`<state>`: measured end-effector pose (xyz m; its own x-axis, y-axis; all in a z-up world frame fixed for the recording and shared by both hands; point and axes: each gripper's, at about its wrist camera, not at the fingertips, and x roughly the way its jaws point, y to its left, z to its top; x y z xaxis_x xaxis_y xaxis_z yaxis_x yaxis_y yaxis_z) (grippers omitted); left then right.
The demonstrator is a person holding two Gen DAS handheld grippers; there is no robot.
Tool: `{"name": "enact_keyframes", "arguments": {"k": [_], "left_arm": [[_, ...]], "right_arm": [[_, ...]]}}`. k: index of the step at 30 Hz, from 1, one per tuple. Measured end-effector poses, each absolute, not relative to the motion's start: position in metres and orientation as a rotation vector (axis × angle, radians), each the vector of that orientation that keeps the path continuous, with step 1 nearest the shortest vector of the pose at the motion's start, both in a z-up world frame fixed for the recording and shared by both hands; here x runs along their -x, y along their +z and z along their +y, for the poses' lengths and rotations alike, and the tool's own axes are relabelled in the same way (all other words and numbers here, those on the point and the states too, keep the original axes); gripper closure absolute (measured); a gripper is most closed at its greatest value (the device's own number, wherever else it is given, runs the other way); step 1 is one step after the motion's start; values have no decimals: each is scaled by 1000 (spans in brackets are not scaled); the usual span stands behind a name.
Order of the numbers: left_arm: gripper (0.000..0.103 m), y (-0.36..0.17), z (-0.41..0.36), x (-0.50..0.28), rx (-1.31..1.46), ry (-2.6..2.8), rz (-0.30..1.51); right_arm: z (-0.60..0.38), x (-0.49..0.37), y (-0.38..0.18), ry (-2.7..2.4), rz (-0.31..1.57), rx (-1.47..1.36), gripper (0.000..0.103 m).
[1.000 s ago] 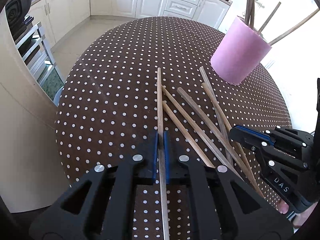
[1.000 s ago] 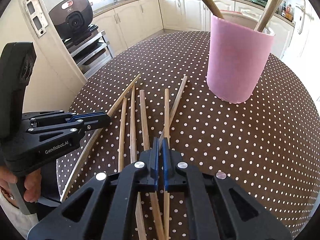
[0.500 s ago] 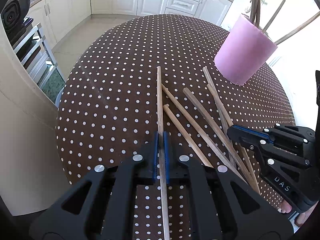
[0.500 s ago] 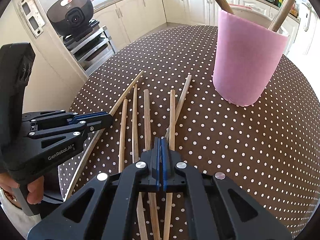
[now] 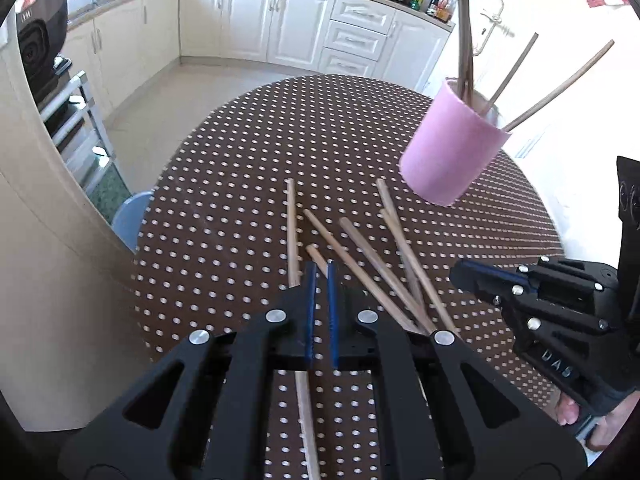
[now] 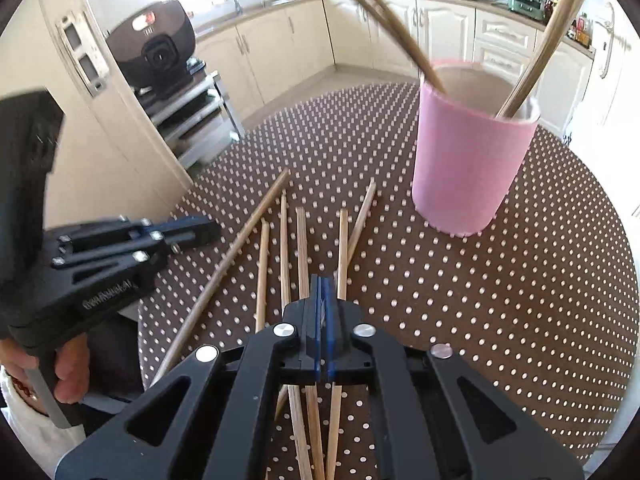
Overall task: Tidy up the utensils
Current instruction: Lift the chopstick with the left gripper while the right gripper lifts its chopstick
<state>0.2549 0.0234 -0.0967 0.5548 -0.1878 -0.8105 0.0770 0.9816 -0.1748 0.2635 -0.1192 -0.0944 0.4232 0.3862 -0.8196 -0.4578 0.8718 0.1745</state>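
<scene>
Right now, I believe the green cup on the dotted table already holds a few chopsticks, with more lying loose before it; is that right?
Not quite: the cup is pink, not green, as the right wrist view shows. It does stand on the dotted table and holds a few chopsticks, with loose chopsticks lying before it.

You have six chopsticks (image 6: 302, 240) lying loose on the table (image 6: 500, 300), fanned just ahead of your right gripper (image 6: 322, 280), with the cup (image 6: 468, 164) standing beyond them to the right. More sticks lean inside that cup. Your left gripper (image 6: 208, 232) sits left of the fan.
</scene>
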Motion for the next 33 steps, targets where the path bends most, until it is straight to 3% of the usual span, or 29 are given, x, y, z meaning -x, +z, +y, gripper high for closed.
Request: {"name": "enact_keyframes", "arguments": {"k": [19, 21, 26, 33], "left_arm": [[95, -130, 36, -279, 152, -168, 1116], [91, -129, 36, -281, 147, -162, 1118], [59, -125, 36, -286, 144, -153, 1101], [59, -133, 37, -293, 117, -127, 1123]], "right_arm": [[-112, -290, -128, 525, 1130, 45, 100], [-113, -290, -127, 527, 1130, 34, 100], [-115, -288, -117, 518, 1100, 58, 99], [-117, -294, -122, 475, 1117, 107, 94]]}}
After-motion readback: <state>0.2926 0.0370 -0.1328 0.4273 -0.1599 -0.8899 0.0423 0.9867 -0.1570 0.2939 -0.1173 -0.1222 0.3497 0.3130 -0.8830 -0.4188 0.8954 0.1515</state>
